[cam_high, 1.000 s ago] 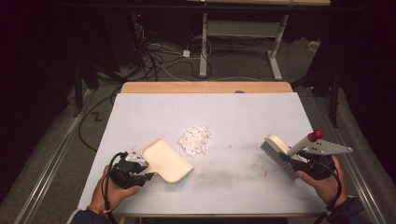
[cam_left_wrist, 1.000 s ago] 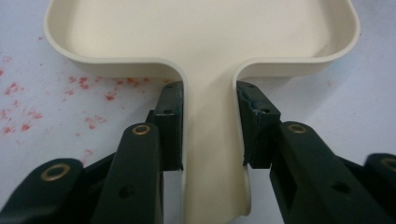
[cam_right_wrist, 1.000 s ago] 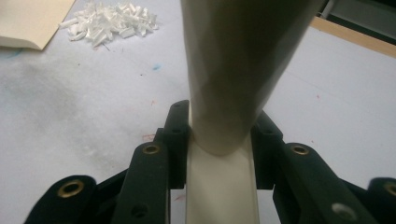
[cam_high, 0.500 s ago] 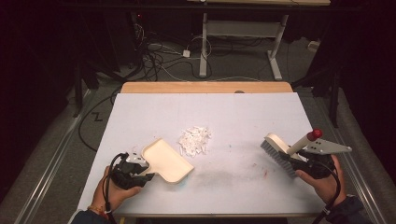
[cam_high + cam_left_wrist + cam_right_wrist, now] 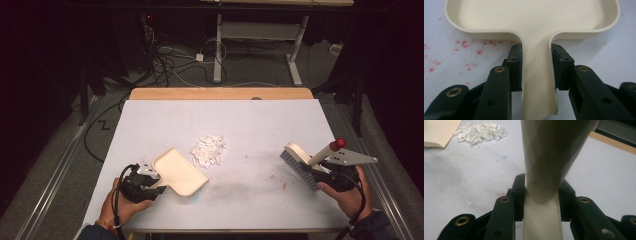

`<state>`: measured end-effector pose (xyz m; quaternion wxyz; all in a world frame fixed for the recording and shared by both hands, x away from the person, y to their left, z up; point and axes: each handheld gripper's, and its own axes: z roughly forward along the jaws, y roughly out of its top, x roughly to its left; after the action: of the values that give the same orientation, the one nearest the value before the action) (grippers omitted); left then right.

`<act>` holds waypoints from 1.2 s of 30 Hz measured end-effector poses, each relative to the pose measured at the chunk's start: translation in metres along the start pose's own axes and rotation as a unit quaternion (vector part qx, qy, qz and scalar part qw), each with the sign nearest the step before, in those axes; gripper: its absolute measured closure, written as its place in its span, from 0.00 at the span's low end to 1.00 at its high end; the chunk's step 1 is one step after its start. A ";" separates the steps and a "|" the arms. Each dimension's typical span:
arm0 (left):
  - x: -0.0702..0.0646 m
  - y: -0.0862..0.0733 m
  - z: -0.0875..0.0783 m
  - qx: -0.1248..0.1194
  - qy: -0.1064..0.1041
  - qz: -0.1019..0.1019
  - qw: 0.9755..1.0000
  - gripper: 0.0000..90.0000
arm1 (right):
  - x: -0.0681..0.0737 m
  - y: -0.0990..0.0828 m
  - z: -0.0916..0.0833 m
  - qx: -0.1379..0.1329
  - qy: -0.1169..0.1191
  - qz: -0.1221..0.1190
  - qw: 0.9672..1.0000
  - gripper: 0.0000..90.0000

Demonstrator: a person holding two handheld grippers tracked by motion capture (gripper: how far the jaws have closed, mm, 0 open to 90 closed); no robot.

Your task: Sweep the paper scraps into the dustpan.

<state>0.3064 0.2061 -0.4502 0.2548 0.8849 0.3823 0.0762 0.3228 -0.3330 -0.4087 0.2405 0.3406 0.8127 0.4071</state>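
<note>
A cream dustpan (image 5: 179, 171) lies flat on the white table (image 5: 260, 120) at the front left, its mouth facing a small pile of white shreds (image 5: 208, 150). My left gripper (image 5: 150, 182) is shut on the dustpan's handle; in the left gripper view both pads press the sides of the handle (image 5: 537, 70) just behind the pan (image 5: 531, 15). At the front right, my right gripper (image 5: 325, 172) is shut on a brush (image 5: 299, 161) with grey bristles and a red-tipped cream handle. The right gripper view has the handle (image 5: 549, 157) clamped between the jaws, with the shreds (image 5: 480, 131) far off to the left.
Faint red and blue specks and a grey smear (image 5: 240, 187) mark the table between the two tools. A wooden strip (image 5: 220, 93) runs along the far edge. Beyond it, cables (image 5: 175, 60) and a desk frame (image 5: 295, 55) stand on the dark floor.
</note>
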 end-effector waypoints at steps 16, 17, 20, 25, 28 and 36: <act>0.000 0.003 0.005 0.008 -0.004 0.005 1.000 0.70 | -0.007 0.020 0.010 -0.018 -0.008 -0.006 1.000 0.75; 0.000 0.003 0.006 0.009 -0.004 0.005 1.000 0.70 | -0.008 0.027 0.015 -0.023 -0.009 -0.008 1.000 0.75; 0.000 0.003 0.008 0.012 -0.005 0.004 1.000 0.70 | -0.011 0.037 0.026 -0.024 -0.011 -0.016 1.000 0.75; 0.000 0.003 0.009 0.014 -0.007 0.001 1.000 0.70 | -0.015 0.060 0.057 -0.022 -0.020 -0.027 0.999 0.75; 0.001 0.002 0.009 0.013 -0.009 0.000 1.000 0.70 | -0.010 0.075 0.081 -0.011 -0.028 -0.046 0.999 0.75; 0.002 0.001 0.009 0.013 -0.011 0.000 1.000 0.70 | 0.008 0.108 0.128 0.009 -0.031 -0.084 0.996 0.75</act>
<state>0.3110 0.2037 -0.4577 0.2473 0.8892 0.3800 0.0610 0.4417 -0.2165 -0.3909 0.2959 0.2856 0.8343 0.3673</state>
